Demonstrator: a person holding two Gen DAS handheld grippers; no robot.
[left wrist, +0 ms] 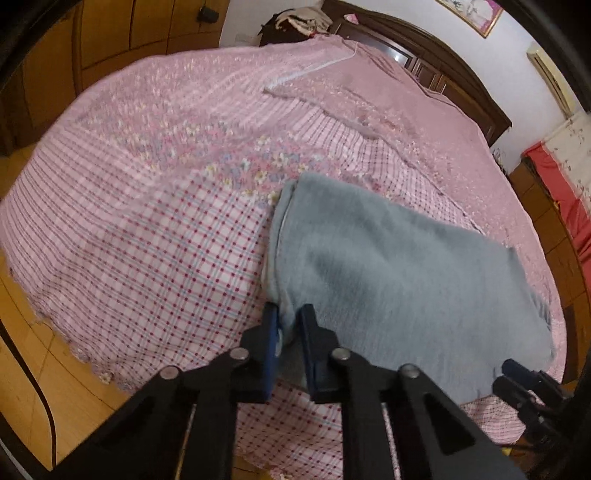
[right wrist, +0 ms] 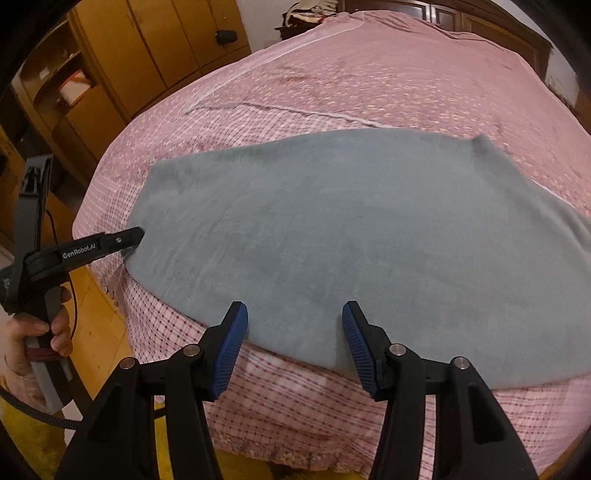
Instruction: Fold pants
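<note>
Grey-blue fleece pants (left wrist: pixel 388 266) lie flat near the front edge of the bed's pink checked cover (left wrist: pixel 147 240). My left gripper (left wrist: pixel 289 314) is shut on the pants' near left corner, with cloth pinched between its blue pads. In the right wrist view the pants (right wrist: pixel 332 221) spread wide, and the left gripper (right wrist: pixel 137 236) bites their left edge. My right gripper (right wrist: pixel 295 308) stands open just above the pants' near edge, nothing pressed between its fingers. It also shows at the lower right of the left wrist view as the right gripper (left wrist: pixel 517 373), beside the pants' right end.
A person's hand (right wrist: pixel 55 328) holds the left gripper's handle. Wooden wardrobes (right wrist: pixel 155 48) stand to the left and a dark headboard (left wrist: pixel 443 62) at the far end, with a clothes pile (left wrist: pixel 295 18) beside it. Wooden floor (left wrist: pixel 29 332) and a yellow rug (right wrist: pixel 33 435) lie below the bed's edge.
</note>
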